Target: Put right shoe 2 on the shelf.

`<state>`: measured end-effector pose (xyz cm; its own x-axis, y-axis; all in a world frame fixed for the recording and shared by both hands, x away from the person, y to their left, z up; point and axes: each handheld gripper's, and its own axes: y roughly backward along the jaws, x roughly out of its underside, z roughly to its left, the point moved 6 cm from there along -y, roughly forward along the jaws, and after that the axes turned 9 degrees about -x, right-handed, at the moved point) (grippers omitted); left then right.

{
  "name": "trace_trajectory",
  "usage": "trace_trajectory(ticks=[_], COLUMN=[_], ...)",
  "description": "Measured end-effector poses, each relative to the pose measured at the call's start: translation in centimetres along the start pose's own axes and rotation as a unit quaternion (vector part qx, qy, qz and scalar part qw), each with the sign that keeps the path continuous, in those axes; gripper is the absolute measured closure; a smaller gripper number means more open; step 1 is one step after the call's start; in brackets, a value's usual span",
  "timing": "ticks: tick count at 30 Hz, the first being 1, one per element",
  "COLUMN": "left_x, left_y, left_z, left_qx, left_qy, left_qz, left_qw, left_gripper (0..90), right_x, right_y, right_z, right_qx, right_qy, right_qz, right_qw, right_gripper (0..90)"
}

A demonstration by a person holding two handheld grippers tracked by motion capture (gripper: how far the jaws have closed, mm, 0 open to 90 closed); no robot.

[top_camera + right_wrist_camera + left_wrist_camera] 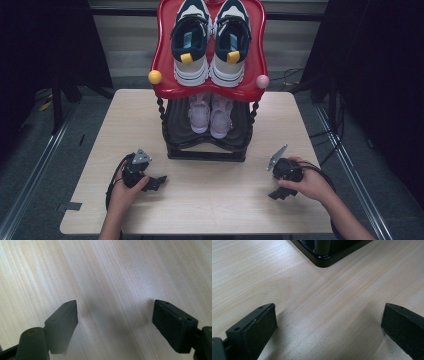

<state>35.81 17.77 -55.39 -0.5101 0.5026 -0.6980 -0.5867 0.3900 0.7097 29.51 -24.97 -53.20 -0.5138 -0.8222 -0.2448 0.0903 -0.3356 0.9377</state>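
Two grippers are being held apart, empty: the left gripper (pixel 159 181) and right gripper (pixel 278 193) both released. Ahead, between them, one two-tier shoe rack (pixel 207 145) is carrying two sneaker pairs: navy-white sneakers (pixel 210 42), pink sneakers (pixel 210 114).

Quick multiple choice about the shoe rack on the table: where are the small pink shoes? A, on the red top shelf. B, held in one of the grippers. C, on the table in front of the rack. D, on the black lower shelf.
D: the pink shoes sit side by side on the black lower shelf, under the red top shelf, which carries the larger white and navy sneakers.
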Motion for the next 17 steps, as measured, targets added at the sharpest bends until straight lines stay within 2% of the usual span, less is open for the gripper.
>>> trace_trajectory(ticks=[2,4,5,8,9,10,11,12,14,16,17], left_x=[0.0,0.0,0.0,0.0,0.0,0.0,0.0,0.0,0.0,0.0,0.0], left_y=[0.0,0.0,0.0,0.0,0.0,0.0,0.0,0.0,0.0,0.0,0.0], left_z=[0.0,0.0,0.0,0.0,0.0,0.0,0.0,0.0,0.0,0.0,0.0], left_qx=[0.0,0.0,0.0,0.0,0.0,0.0,0.0,0.0,0.0,0.0,0.0], left_qy=[0.0,0.0,0.0,0.0,0.0,0.0,0.0,0.0,0.0,0.0,0.0], left_qz=[0.0,0.0,0.0,0.0,0.0,0.0,0.0,0.0,0.0,0.0,0.0], left_qw=[1.0,1.0,1.0,1.0,1.0,1.0,1.0,1.0,1.0,1.0,1.0], left_gripper=[0.0,0.0,0.0,0.0,0.0,0.0,0.0,0.0,0.0,0.0,0.0], right_x=[0.0,0.1,0.1,0.2,0.3,0.4,0.6,0.6,0.7,1.1,1.1], right_y=[-0.2,-0.3,-0.3,-0.6,-0.6,-0.7,-0.7,-0.7,-0.7,-0.8,-0.8], right_z=[-0.1,0.0,-0.2,-0.3,-0.2,-0.3,-0.2,-0.1,-0.2,-0.2,-0.4], right_qx=[0.012,0.011,0.018,0.035,0.033,0.035,0.037,0.037,0.038,0.045,0.049], right_qy=[-0.002,-0.011,0.002,0.011,0.002,0.006,-0.007,-0.006,-0.003,-0.012,-0.005], right_qz=[-0.02,-0.041,-0.052,-0.075,-0.082,-0.097,-0.105,-0.118,-0.125,-0.151,-0.16], right_qw=[0.9997,0.999,0.9985,0.9966,0.9961,0.9947,0.9938,0.9923,0.9915,0.9874,0.9859], right_gripper=[17.0,16.8,16.6,13.3,13.1,13.1,13.1,13.1,13.1,12.9,12.8])
